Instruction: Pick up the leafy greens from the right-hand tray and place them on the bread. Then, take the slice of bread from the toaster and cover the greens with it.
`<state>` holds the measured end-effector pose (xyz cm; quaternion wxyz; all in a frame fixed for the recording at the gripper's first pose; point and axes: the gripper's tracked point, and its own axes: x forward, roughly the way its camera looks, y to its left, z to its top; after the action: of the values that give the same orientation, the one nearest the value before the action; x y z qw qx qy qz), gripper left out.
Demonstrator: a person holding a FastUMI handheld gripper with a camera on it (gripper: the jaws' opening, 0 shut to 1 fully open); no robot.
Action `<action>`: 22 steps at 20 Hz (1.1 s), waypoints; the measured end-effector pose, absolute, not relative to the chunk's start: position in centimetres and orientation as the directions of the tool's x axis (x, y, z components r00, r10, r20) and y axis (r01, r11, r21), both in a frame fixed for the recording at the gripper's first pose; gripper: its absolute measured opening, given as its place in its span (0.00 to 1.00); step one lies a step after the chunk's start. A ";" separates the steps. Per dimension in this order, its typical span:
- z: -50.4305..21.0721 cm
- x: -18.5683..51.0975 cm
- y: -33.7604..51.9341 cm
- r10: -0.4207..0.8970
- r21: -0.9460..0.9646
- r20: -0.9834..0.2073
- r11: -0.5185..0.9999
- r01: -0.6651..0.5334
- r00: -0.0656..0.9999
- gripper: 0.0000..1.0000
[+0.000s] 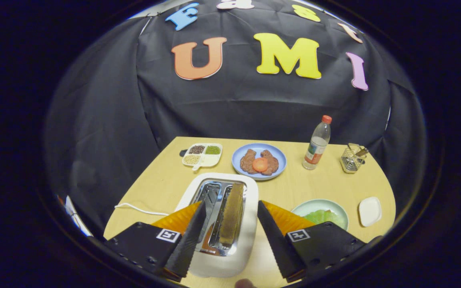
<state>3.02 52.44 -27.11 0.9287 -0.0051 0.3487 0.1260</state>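
On the wooden table, directly below your gripper, sits the white toaster with a slice of bread standing upright in its right-hand slot. Your fingers are spread wide apart, one on each side of the toaster's slots, touching nothing; the bread lies between them, nearer the right finger. At about two o'clock from the right finger, partly hidden behind it, a pale green plate holds the leafy greens. Just beyond it at three o'clock lies a small white dish. At twelve o'clock past the toaster, a blue plate carries two brown patties and a round orange piece. At eleven o'clock is a white divided tray; at one o'clock a red-capped bottle and a wire holder.
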 end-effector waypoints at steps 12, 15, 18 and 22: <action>-25.3 2.6 53.1 0.283 0.170 -0.638 0.959 -0.228 0.716 0.09; -22.6 2.2 52.9 0.324 0.224 -0.614 0.946 -0.235 0.720 0.09; -18.9 2.2 51.9 0.368 0.286 -0.572 0.927 -0.243 0.733 0.09; -14.6 2.7 48.8 0.387 0.327 -0.523 0.914 -0.241 0.760 0.09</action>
<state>2.69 48.79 -14.58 0.9302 0.1208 0.3029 0.1687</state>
